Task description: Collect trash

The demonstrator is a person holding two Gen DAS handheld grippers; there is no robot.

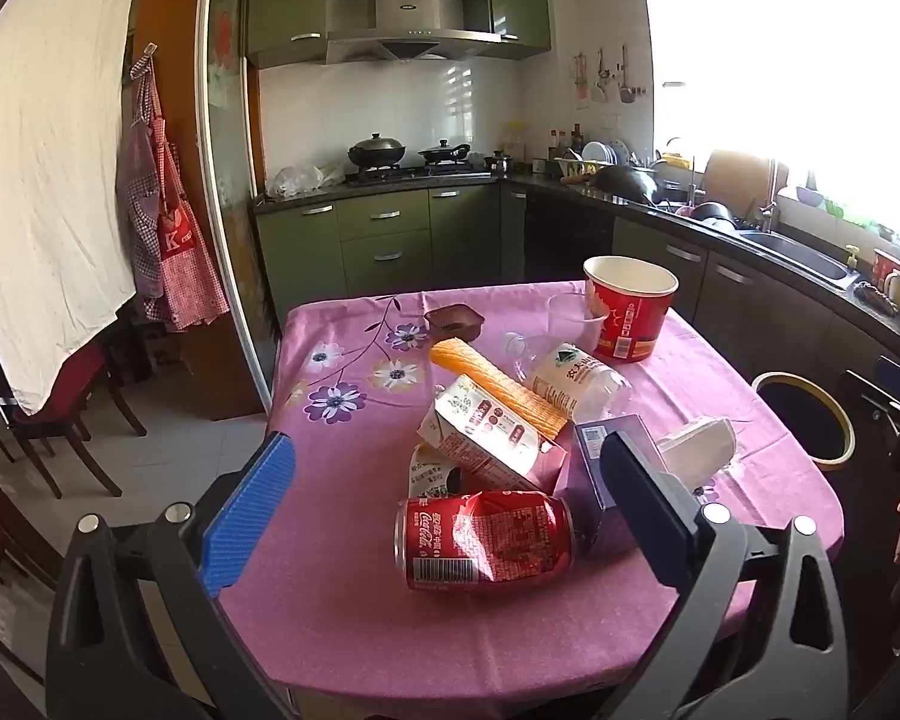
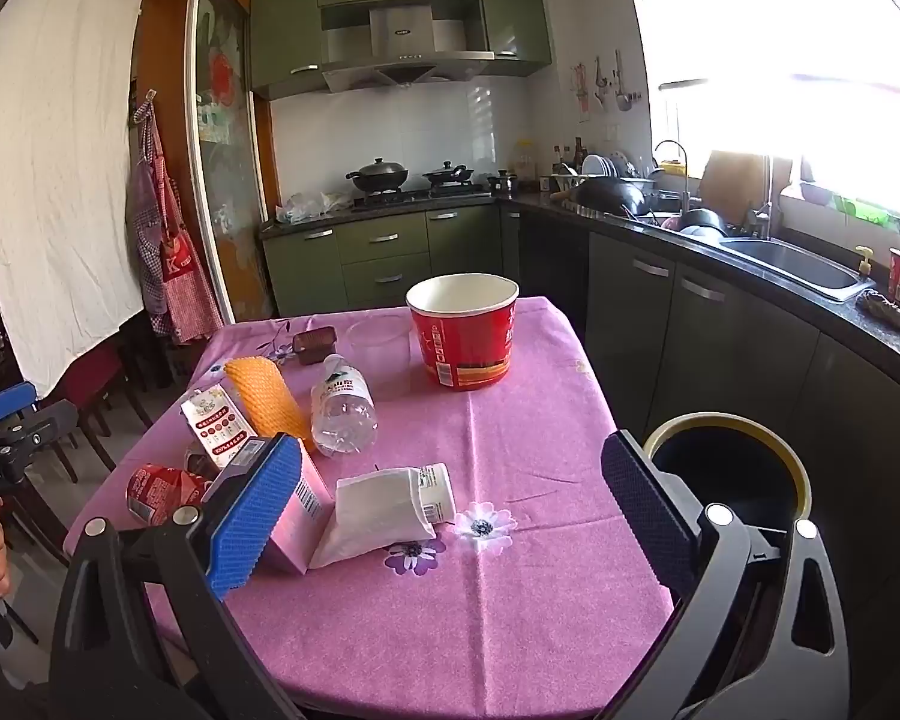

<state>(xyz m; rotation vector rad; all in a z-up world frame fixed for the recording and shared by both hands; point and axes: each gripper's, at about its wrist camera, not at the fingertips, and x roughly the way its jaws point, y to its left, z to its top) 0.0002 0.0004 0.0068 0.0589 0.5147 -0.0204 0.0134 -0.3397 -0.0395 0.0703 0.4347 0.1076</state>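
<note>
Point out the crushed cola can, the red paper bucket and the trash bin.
cola can (image 1: pixel 486 540), left wrist view, on its crumpled red side.
red bucket (image 2: pixel 465 354), right wrist view, on its outer wall.
trash bin (image 2: pixel 732 423), right wrist view, on its yellow rim.

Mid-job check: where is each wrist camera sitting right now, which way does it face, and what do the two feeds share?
Left wrist: over the table's near-left edge, facing the kitchen; open left hand-held gripper frames the crushed cola can.
Right wrist: nearer the table's right side, same heading; open right hand-held gripper frames the white pouch, trash bin beside.
Shared: red paper bucket, water bottle, pink tablecloth.
</note>
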